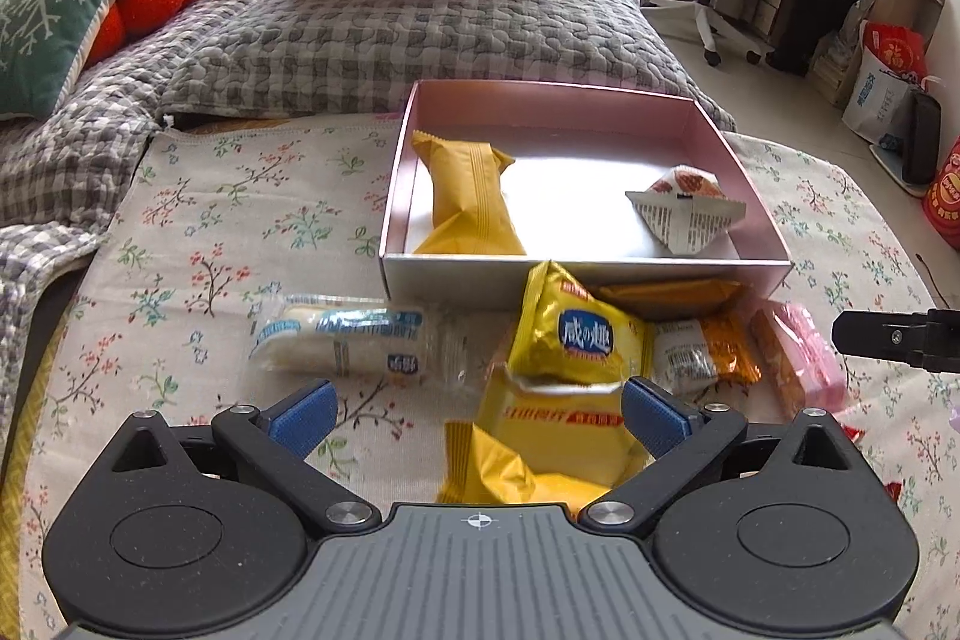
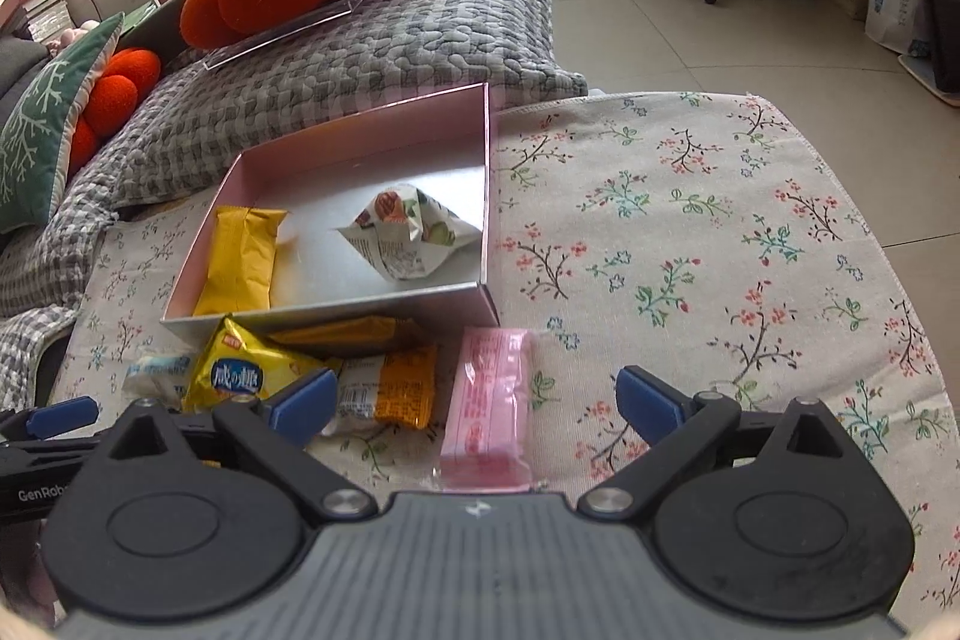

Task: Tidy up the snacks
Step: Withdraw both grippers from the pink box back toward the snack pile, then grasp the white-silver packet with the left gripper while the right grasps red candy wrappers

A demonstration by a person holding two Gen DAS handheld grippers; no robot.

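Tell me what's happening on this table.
A person is sorting snacks into a pink box. A yellow packet and a white pyramid-shaped packet already lie inside. The left claw is open over loose yellow packets; the right claw is open around a pink packet.

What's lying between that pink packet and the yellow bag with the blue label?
An orange-and-white snack packet lies between the pink packet and the yellow bag, seen best in the right wrist view.
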